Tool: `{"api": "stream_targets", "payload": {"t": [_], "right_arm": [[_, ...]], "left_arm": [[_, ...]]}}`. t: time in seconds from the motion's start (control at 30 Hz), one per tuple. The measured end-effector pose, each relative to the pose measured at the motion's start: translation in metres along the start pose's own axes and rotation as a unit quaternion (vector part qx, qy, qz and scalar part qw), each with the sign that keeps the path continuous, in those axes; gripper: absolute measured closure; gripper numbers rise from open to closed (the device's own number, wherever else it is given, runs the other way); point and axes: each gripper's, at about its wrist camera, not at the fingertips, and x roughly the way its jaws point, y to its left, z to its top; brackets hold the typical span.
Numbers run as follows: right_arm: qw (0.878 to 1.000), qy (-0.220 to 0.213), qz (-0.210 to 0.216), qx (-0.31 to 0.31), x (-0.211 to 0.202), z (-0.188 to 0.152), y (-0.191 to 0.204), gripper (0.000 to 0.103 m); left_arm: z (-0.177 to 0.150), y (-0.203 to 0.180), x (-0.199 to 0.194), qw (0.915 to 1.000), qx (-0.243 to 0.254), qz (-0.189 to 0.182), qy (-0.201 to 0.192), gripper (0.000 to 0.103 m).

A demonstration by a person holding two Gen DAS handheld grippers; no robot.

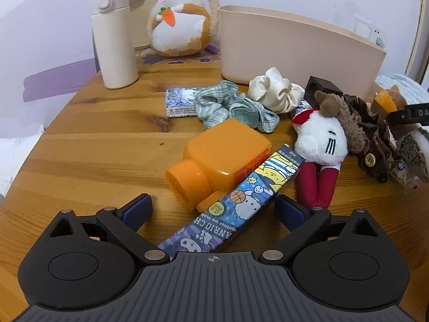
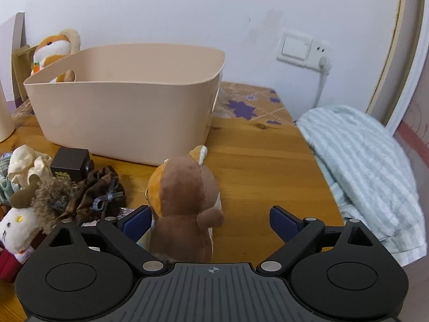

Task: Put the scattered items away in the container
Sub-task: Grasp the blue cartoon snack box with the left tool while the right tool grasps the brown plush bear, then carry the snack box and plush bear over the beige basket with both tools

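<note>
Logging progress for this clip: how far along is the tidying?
Done: nothing visible in the bin. In hand: left gripper is open around the printed box; right gripper is open around the brown plush; neither is gripped yet. Left: the orange bottle, scrunchies, white plush and the rest on the table.

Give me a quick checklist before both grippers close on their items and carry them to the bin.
1. Left gripper open around the cartoon box: ok.
2. Box free to lift: not ok, the orange bottle lies against it.
3. Right gripper open: ok.
4. Brown plush toy centred between the fingers: not ok, it sits against the left finger.
5. Beige bin has room: cannot tell, its floor is hidden.
6. Path from toy to bin free: ok.
</note>
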Motion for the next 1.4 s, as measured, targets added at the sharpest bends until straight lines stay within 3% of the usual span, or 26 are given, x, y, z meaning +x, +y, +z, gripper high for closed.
{"api": "stream_targets", "payload": {"t": [0.07, 0.27, 0.4, 0.63, 0.8, 1.1, 1.4], "right_arm": [[1.000, 0.012, 0.011, 0.006, 0.008, 0.001, -0.001, 0.010], [0.998, 0.040, 0.035, 0.017, 0.024, -0.004, -0.001, 0.030], [0.998, 0.043, 0.042, 0.020, 0.024, -0.006, -0.001, 0.057], [0.998, 0.038, 0.051, 0.026, 0.017, -0.013, -0.004, 0.058], [0.997, 0.031, 0.058, 0.040, 0.004, -0.016, -0.012, 0.058], [0.997, -0.011, 0.068, 0.044, -0.039, -0.012, -0.022, 0.058], [0.995, -0.059, 0.076, 0.028, -0.072, 0.011, -0.018, 0.058]], "left_arm": [[0.002, -0.004, 0.000, 1.0000, 0.008, -0.005, -0.002, 0.015], [0.002, -0.008, -0.003, 0.9998, 0.014, -0.012, -0.005, 0.029], [0.002, -0.011, -0.006, 0.9997, 0.020, -0.017, -0.006, 0.049], [-0.004, -0.017, -0.015, 0.9993, 0.022, -0.028, -0.005, 0.078], [-0.007, -0.015, -0.023, 0.9992, 0.008, -0.038, -0.005, 0.079], [0.004, -0.021, -0.053, 0.9964, 0.010, -0.073, -0.042, 0.079], [0.043, -0.020, -0.070, 0.9918, -0.009, -0.054, -0.115, 0.079]]}}
